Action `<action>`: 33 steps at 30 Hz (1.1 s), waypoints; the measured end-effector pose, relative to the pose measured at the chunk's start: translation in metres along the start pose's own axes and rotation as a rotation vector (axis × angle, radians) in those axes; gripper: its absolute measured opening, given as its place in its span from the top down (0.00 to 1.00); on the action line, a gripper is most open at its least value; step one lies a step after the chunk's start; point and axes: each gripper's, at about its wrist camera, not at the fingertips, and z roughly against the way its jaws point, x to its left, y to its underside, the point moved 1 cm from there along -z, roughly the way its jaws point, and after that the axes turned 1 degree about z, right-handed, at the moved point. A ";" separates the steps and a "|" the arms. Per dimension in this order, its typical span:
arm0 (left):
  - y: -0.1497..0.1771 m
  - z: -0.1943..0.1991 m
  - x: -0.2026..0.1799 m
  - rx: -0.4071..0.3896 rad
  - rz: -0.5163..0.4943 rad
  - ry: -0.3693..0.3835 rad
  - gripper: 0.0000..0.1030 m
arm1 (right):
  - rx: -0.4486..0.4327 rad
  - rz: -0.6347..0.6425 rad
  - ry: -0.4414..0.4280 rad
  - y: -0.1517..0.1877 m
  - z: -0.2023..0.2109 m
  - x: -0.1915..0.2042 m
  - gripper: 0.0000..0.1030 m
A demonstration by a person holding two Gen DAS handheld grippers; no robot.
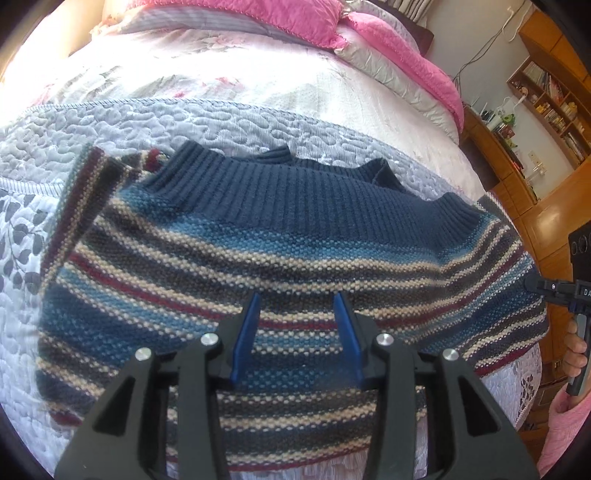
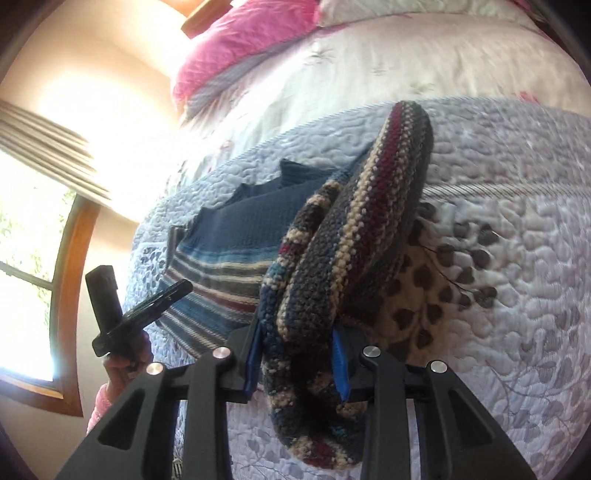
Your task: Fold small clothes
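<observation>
A striped knit sweater (image 1: 280, 251) in blue, cream, grey and maroon lies flat on the bed, its navy ribbed hem (image 1: 295, 192) on the far side. My left gripper (image 1: 297, 306) hovers open over the middle of the sweater, with nothing between its blue fingers (image 1: 245, 339). The right gripper (image 1: 546, 286) touches the sweater's right edge. In the right wrist view my right gripper (image 2: 295, 332) is shut on a thick bunched fold of the sweater (image 2: 351, 229), which rises away from it. The left gripper (image 2: 147, 306) shows at the left, held by a hand (image 2: 125, 365).
The bed carries a lilac quilted cover (image 1: 184, 122) with grey leaf print. Pink bedding (image 1: 295, 18) is piled at the far end. Wooden shelves (image 1: 546, 99) stand to the right, and a window (image 2: 22, 258) is on the other side.
</observation>
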 end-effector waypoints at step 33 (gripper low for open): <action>-0.007 0.014 -0.001 0.010 0.120 0.165 0.54 | 0.085 0.172 0.035 0.004 -0.038 0.089 0.53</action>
